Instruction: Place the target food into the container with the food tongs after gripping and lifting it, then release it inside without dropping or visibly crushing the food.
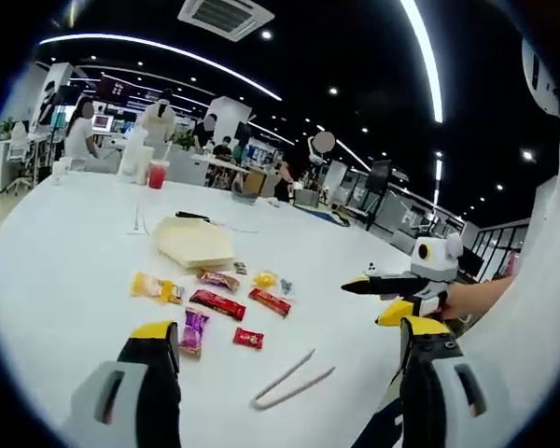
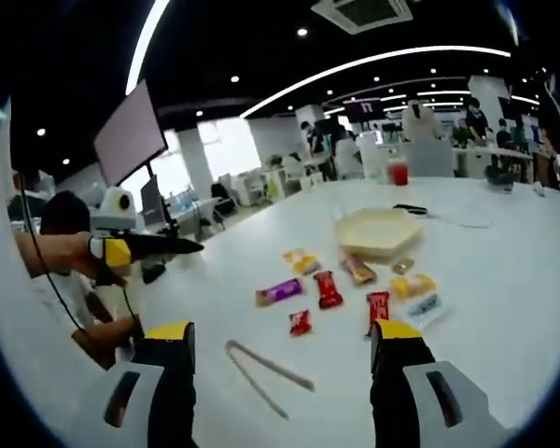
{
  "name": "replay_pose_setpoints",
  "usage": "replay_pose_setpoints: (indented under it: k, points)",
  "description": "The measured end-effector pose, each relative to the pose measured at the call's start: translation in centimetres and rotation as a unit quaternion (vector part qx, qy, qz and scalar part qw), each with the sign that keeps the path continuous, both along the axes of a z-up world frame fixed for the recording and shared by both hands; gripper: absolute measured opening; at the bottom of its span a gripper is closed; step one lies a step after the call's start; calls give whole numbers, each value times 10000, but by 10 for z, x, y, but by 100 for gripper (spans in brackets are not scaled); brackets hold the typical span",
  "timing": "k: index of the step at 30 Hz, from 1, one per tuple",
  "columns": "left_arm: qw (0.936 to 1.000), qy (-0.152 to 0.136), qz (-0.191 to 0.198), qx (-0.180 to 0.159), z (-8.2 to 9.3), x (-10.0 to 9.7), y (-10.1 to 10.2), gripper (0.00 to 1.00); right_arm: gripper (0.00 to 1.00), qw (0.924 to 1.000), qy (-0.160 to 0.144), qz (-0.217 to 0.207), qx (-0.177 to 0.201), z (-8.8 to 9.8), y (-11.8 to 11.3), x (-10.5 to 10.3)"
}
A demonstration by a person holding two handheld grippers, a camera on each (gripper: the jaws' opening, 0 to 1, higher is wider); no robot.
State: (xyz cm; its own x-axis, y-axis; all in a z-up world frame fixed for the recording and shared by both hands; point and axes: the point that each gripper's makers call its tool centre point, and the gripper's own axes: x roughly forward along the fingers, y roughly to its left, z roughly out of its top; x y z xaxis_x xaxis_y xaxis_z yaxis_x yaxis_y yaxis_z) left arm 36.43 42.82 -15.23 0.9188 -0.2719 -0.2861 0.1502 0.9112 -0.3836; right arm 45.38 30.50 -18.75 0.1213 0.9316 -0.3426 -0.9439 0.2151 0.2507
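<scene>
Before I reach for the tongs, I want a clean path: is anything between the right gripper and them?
Nothing visible: the tongs lie on bare table just ahead of the open right gripper, snack packets beyond.

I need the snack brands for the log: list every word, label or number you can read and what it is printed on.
None can be read.
Long red snack wrapper: print too small and blurred.
Purple snack wrapper: blurred.
Small red square packet: blurred.
Yellow snack packet: blurred.
Distant dark overhead sign: blurred.
</scene>
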Motion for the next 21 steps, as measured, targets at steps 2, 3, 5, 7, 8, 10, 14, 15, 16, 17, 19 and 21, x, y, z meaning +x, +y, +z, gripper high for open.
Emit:
replay_pose_setpoints:
  k: [2, 3, 5, 7, 8, 10, 14, 15, 16, 17, 19, 21]
  points:
    - [10000, 70, -43, 14, -4, -1, -1, 99, 77, 10000, -8, 25, -46, -4, 0, -2]
    - [10000, 69, -59, 20, -5, -2, -2, 99, 76, 10000, -9, 33, -50, -5, 1, -3]
    - [9999, 71, -87, -27, -6, -3, -2, 99, 73, 9999, 55, 108, -96, -10, 2, -8]
    - [9993, -97, 52, -367, 4, -1, -1, 99, 71, 9997, 116, 197, -125, -13, 4, -13]
    - [9990, -154, 69, -413, 7, 0, -1, 99, 71, 9996, 101, 211, -153, -15, 5, -15]
    - [9992, -177, 114, -343, 10, 1, 3, 99, 71, 9995, 110, 242, -163, -17, 6, -18]
    - [9991, -245, 176, -307, 13, 0, 9, 99, 71, 9993, 181, 270, -176, -23, 9, -19]
    - [9992, -226, 177, -289, 12, -1, 10, 99, 72, 9992, 176, 302, -190, -24, 11, -20]
    - [9992, -207, 176, -280, 11, -1, 10, 99, 72, 9991, 172, 322, -197, -25, 12, -21]
    - [9995, -136, 159, -247, 8, -3, 11, 99, 72, 9991, 162, 338, -204, -25, 12, -21]
    - [9999, -93, 99, -103, 5, -6, 11, 99, 72, 9989, 159, 375, -226, -27, 14, -21]
    - [10000, -60, 67, -39, 5, -7, 8, 99, 73, 9986, 148, 425, -260, -30, 15, -23]
